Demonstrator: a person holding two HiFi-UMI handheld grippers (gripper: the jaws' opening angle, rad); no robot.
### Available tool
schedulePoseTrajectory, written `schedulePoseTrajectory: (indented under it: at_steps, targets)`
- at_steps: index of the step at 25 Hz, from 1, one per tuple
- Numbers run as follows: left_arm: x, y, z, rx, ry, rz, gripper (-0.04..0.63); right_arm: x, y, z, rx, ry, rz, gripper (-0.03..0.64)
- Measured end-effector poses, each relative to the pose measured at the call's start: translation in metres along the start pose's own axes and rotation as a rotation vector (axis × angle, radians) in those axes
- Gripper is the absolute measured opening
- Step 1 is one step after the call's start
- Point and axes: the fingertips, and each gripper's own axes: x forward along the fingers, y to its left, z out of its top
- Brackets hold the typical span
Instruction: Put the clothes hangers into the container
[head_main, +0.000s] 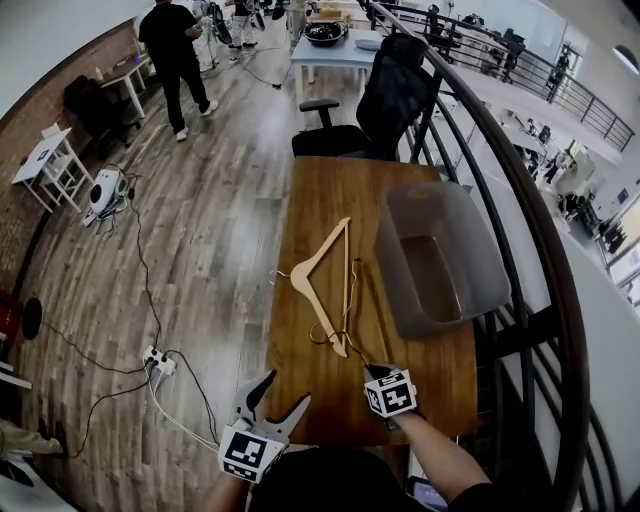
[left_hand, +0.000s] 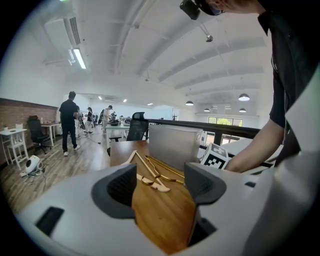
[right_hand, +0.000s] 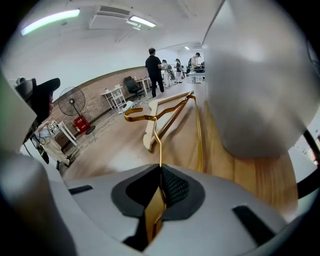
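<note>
Grey translucent container (head_main: 400, 250) sits on the wooden table (head_main: 320, 190), open top up, along the right edge beside the railing (head_main: 520, 200). It is at 3 o'clock of the 2 hangers, and both lie outside it on the wood.

Wooden hanger (head_main: 318, 250): flat, centre-left of the table, one shoulder tip toward 12 o'clock and the other toward 6 o'clock. Not gripped.

Wire hanger (right_hand: 160, 149): thin, gold, flat on the table between the wooden hanger and the container. Its curled hook overlaps the near tip of the wooden hanger.

Right gripper (right_hand: 160, 187): pads pressed together on the gold wire, which runs from the jaws up to the hook. In the head view it is at 5 o'clock of the hangers, close to the table's near edge, tilted down.

Left gripper (head_main: 285, 390): at 7 o'clock of the hangers, by the near left corner of the table. Jaws spread wide, with only tabletop showing between them in the left gripper view. Well apart from both hangers.

Background: office chair (head_main: 385, 100) at the 12 o'clock end of the table. A person (head_main: 175, 60) stands far off at 11 o'clock. A power strip (head_main: 158, 362) lies on the floor at 8 o'clock.
</note>
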Motion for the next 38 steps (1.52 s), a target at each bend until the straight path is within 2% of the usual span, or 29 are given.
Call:
schedulePoseTrajectory:
  at_steps: [5,12,17,20,26,31,38]
  targets:
    - [0.005,-0.001,0.006,0.012,-0.017,0.004,0.304,-0.033,0.017,0.029,0.008,-0.120,0.069,0.006]
    - [0.016,-0.014,0.049,0.003,-0.098,0.037,0.302,-0.101,0.055,0.089,-0.035,-0.248,0.270,0.008]
    - [0.028,-0.030,0.067,-0.002,-0.124,0.032,0.301,-0.161,0.050,0.135,-0.133,-0.347,0.300,0.008]
    - [0.038,-0.037,0.070,0.004,-0.124,0.022,0.301,-0.193,0.027,0.161,-0.172,-0.392,0.268,0.008]
    - [0.057,-0.059,0.081,0.029,-0.149,-0.030,0.301,-0.221,-0.061,0.175,-0.213,-0.381,0.073,0.008]
    - [0.064,-0.068,0.088,0.046,-0.156,-0.046,0.301,-0.218,-0.125,0.161,-0.179,-0.246,-0.036,0.008]
    - [0.063,-0.077,0.088,0.048,-0.152,-0.047,0.301,-0.203,-0.170,0.145,-0.191,-0.037,-0.138,0.009]
